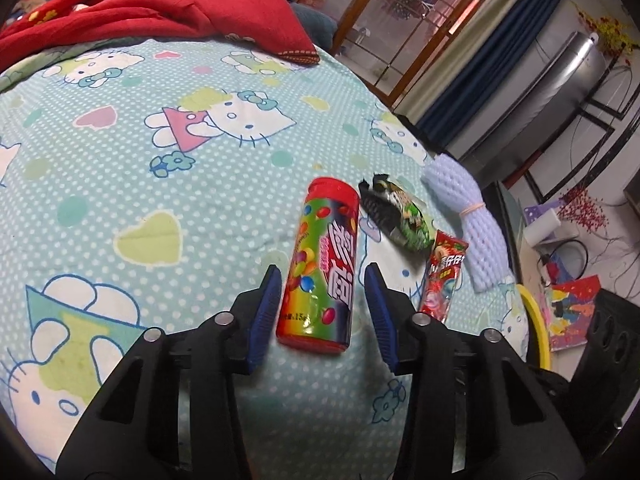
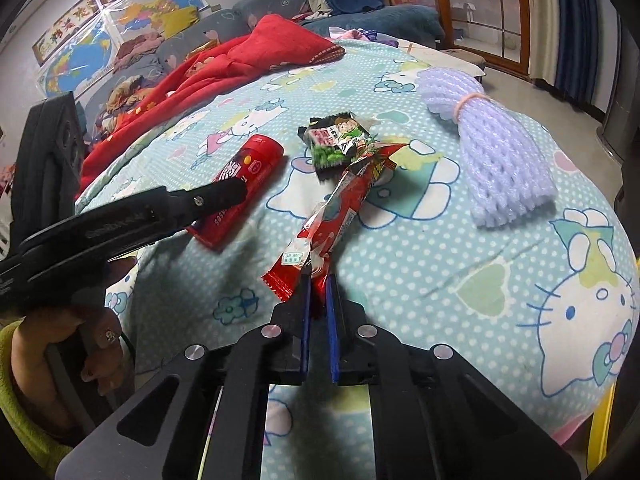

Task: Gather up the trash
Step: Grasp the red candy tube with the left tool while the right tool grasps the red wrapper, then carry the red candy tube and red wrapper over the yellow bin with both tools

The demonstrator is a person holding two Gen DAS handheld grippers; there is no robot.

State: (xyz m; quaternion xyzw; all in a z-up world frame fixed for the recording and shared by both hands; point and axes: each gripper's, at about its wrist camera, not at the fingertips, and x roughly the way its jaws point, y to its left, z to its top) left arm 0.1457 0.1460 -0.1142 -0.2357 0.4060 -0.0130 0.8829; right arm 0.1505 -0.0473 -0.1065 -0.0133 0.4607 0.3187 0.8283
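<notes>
A red candy tube (image 1: 320, 264) lies on the Hello Kitty bedsheet (image 1: 140, 160). My left gripper (image 1: 322, 276) is open, its blue pads on either side of the tube's lower half, apart from it. The tube also shows in the right wrist view (image 2: 240, 188), partly behind the left gripper's finger (image 2: 208, 198). My right gripper (image 2: 318, 280) is shut on the near end of a long red snack wrapper (image 2: 340, 208), which also shows in the left wrist view (image 1: 442, 276). A green-black wrapper (image 1: 400, 212) (image 2: 340, 144) lies beyond both.
A pale purple foam net bundle (image 1: 468, 216) (image 2: 492, 152) lies on the sheet to the right. A red blanket (image 1: 160, 8) (image 2: 224, 68) is heaped at the far side. The bed's edge drops off at the right toward a cluttered floor (image 1: 568, 280).
</notes>
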